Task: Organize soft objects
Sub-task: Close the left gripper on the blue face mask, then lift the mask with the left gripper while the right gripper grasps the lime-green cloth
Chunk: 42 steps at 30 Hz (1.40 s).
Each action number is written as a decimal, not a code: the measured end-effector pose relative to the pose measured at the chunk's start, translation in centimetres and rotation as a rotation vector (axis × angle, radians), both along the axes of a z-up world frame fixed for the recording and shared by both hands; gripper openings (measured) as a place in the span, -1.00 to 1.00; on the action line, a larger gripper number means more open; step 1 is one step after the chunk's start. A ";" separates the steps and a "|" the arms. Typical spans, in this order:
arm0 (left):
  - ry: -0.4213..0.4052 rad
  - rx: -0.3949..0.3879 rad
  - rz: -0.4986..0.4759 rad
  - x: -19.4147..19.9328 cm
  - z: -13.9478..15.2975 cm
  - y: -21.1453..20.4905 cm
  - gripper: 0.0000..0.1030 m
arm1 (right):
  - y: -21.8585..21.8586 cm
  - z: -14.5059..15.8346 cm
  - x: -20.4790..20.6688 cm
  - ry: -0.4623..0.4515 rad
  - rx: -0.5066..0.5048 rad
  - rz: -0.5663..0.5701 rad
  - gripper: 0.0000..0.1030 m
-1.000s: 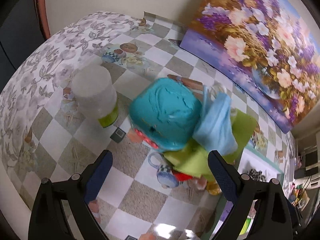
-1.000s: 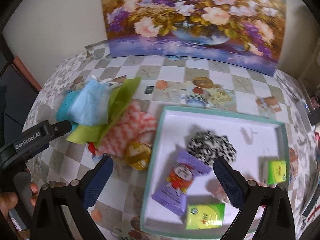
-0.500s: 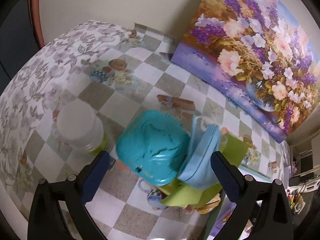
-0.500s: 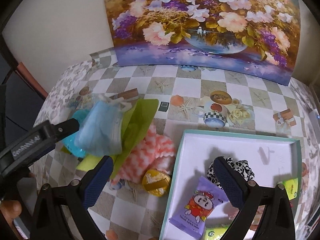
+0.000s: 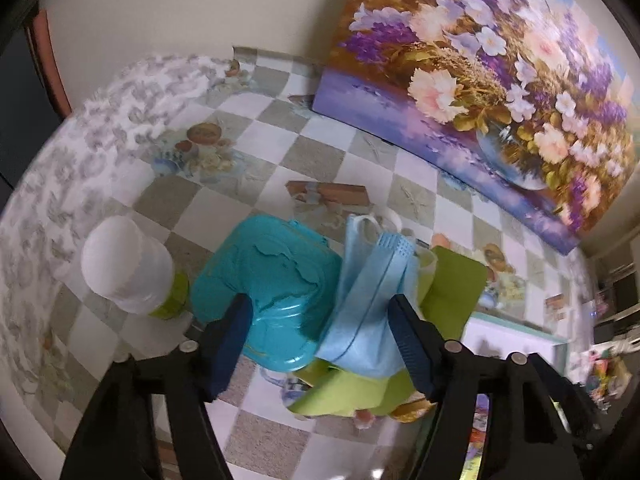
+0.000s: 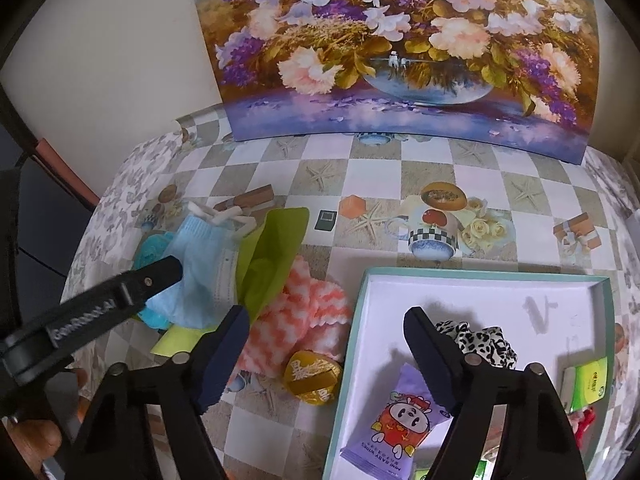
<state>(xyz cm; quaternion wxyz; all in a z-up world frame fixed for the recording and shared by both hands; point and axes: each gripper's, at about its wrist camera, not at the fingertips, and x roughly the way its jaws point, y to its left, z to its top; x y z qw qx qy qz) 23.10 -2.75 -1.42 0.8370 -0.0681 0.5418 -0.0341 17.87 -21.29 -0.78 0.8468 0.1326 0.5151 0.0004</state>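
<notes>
At the centre of the left wrist frame, the blue face mask [image 5: 362, 300] lay draped over the teal plastic case [image 5: 272, 292] and the green cloth [image 5: 452, 292], and the left gripper [image 5: 320, 336] had dropped in much nearer than a second before, its jaws spread on either side of mask and case, gripping nothing. That closing-in suggested the mask was about to be taken for sorting.

In the right wrist frame the right gripper [image 6: 326, 350] hung spread and empty over the left edge of the white tray [image 6: 360, 320].

Counted: one mask, one green cloth, one pink-and-white chequered cloth [image 6: 296, 320], one leopard scrunchie [image 6: 480, 338] in the tray, one gold-wrapped sweet [image 6: 312, 376], one purple snack packet [image 6: 396, 420], and one white jar [image 5: 128, 268] at left.
</notes>
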 end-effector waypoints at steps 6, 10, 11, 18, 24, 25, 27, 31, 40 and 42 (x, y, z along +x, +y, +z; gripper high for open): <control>-0.006 0.044 -0.010 -0.2 0.1 -0.1 0.01 | 0.1 -0.3 -0.1 0.008 0.011 0.002 0.53; -0.010 0.052 -0.009 -0.3 0.2 0.2 -0.15 | 0.3 -0.4 -0.1 0.011 0.008 0.007 0.53; -0.011 0.048 -0.011 -0.4 0.3 0.2 -0.19 | 0.4 -0.4 -0.1 0.012 0.007 0.008 0.53; -0.005 0.026 -0.031 -0.6 0.2 0.1 -0.32 | 0.5 -0.5 -0.1 0.020 -0.002 0.008 0.53; -0.004 0.031 -0.060 -0.8 0.3 -0.6 -0.46 | 0.5 -0.6 -0.1 0.025 -0.001 0.010 0.53; -0.003 0.031 -0.066 -0.8 0.3 -0.7 -0.50 | 0.5 -0.6 -0.1 0.026 0.000 0.009 0.53; 0.000 0.034 -0.077 -0.9 0.2 -1.1 -0.51 | 0.4 -0.7 -0.1 0.027 0.002 0.008 0.53; -0.005 0.056 -0.101 -1.0 0.0 -1.8 -0.61 | 0.4 -0.7 -0.1 0.027 0.002 0.011 0.53; -0.013 0.046 -0.112 -1.1 -0.5 -2.0 -0.86 | 0.8 -0.8 -0.1 0.027 0.005 0.018 0.53; -0.023 0.023 -0.102 -1.1 -0.3 -1.7 -0.87 | 0.8 -0.8 0.0 0.024 0.006 0.022 0.42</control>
